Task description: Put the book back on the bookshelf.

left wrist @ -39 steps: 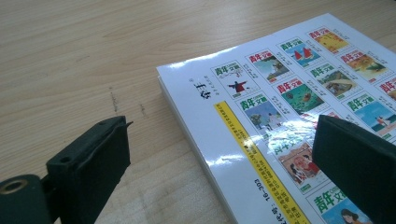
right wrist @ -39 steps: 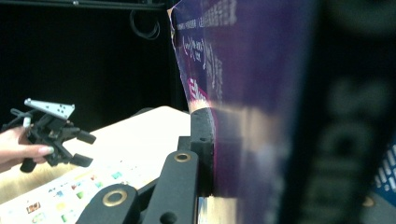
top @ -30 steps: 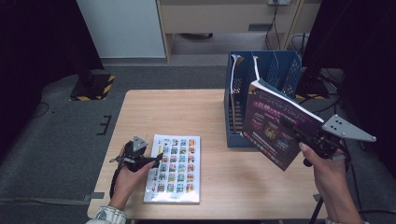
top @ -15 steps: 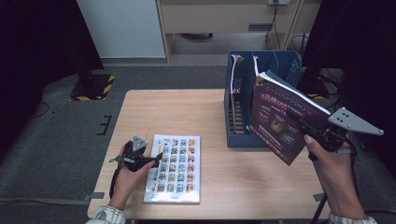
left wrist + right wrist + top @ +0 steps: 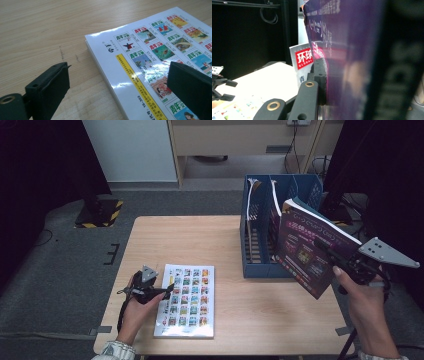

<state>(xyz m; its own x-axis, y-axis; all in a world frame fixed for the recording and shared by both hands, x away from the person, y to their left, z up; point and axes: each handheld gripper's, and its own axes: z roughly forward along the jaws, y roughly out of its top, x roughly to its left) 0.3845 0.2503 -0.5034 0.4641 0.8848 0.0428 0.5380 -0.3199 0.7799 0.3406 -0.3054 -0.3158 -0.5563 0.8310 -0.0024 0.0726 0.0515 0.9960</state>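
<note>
The right gripper clamps the purple magazine tilted in the air right of the blue rack, where its corner may catch the rim, while the left gripper sits open over the white magazine.

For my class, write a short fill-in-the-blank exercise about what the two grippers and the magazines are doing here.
1. The right gripper is shut on the ____ magazine.
2. The white magazine lies flat on the ____ table.
3. The left gripper is ____ at the white magazine's edge.
4. The file rack is ____ in colour.

Missing words: purple; wooden; open; blue
</note>
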